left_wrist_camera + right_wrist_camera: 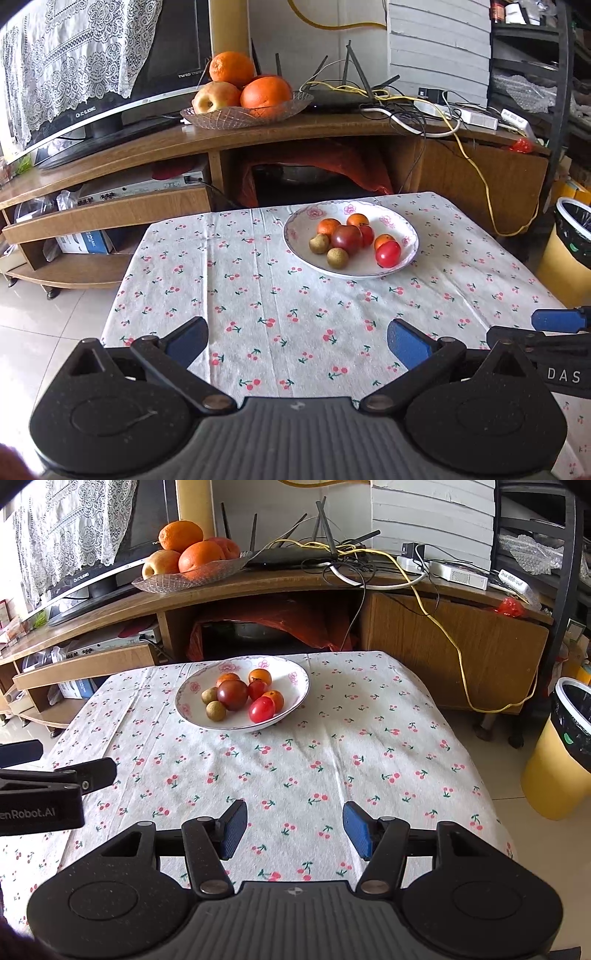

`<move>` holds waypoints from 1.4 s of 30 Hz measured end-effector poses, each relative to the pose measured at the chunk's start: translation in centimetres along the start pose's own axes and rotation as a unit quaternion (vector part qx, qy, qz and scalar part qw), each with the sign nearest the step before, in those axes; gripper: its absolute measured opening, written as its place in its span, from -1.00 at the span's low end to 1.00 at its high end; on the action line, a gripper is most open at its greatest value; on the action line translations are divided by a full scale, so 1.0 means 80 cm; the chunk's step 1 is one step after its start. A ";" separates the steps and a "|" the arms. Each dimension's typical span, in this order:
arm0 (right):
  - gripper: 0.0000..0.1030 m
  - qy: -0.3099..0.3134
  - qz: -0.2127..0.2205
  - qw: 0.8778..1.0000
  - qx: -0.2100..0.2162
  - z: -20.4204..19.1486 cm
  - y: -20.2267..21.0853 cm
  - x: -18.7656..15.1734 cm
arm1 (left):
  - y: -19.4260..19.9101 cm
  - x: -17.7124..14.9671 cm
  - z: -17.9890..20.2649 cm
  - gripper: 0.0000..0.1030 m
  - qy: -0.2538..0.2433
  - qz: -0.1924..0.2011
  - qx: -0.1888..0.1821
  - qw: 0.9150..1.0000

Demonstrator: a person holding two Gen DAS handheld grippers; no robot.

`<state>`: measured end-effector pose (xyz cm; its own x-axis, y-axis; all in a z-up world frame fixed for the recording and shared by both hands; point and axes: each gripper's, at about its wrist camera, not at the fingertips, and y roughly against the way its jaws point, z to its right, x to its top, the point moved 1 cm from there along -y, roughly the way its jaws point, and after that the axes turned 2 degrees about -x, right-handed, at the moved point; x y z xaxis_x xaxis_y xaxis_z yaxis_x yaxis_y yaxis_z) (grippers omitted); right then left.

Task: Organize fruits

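Fingers of both grippers, left (297, 341) and right (294, 829), parted and empty, low in frame over bare table (369, 753). Bowl (295, 698) of small fruit lies ahead: upper right for left, upper left for right. Neither clearly nearer.

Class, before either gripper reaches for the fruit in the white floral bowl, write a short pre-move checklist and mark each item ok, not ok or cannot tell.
1. Left gripper open, nothing between its blue pads: ok.
2. Right gripper open and empty: ok.
3. White floral-rimmed ceramic bowl upright on the cherry-print tablecloth: ok.
4. Cloth between grippers and bowl free of obstacles: ok.
5. Bright red oval tomato at the bowl's near side, reachable from above: ok.
6. Destination for sorted fruit identified: cannot tell; only a glass dish of oranges on the wooden cabinet shows.
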<state>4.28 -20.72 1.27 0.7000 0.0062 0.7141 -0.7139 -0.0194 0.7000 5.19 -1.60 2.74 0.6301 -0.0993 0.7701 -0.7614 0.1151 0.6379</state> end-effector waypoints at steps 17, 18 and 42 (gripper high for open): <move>0.04 -0.007 0.004 1.000 0.014 -0.008 0.036 -0.023 | 0.027 -0.021 0.007 1.00 -0.011 -0.005 -0.007 1.000; 0.05 -0.007 0.004 1.000 0.015 -0.009 0.037 -0.024 | 0.029 -0.023 0.008 1.00 -0.013 -0.006 -0.007 1.000; 0.13 -0.015 -0.001 1.000 0.024 -0.014 0.059 -0.046 | 0.050 -0.048 0.023 1.00 -0.016 -0.024 -0.003 1.000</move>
<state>-1.66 -19.74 1.97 0.7024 -0.0240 0.7114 -0.7111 -0.0678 0.6999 -0.54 -2.55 2.29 0.6604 -0.1371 0.7383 -0.7295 0.1159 0.6741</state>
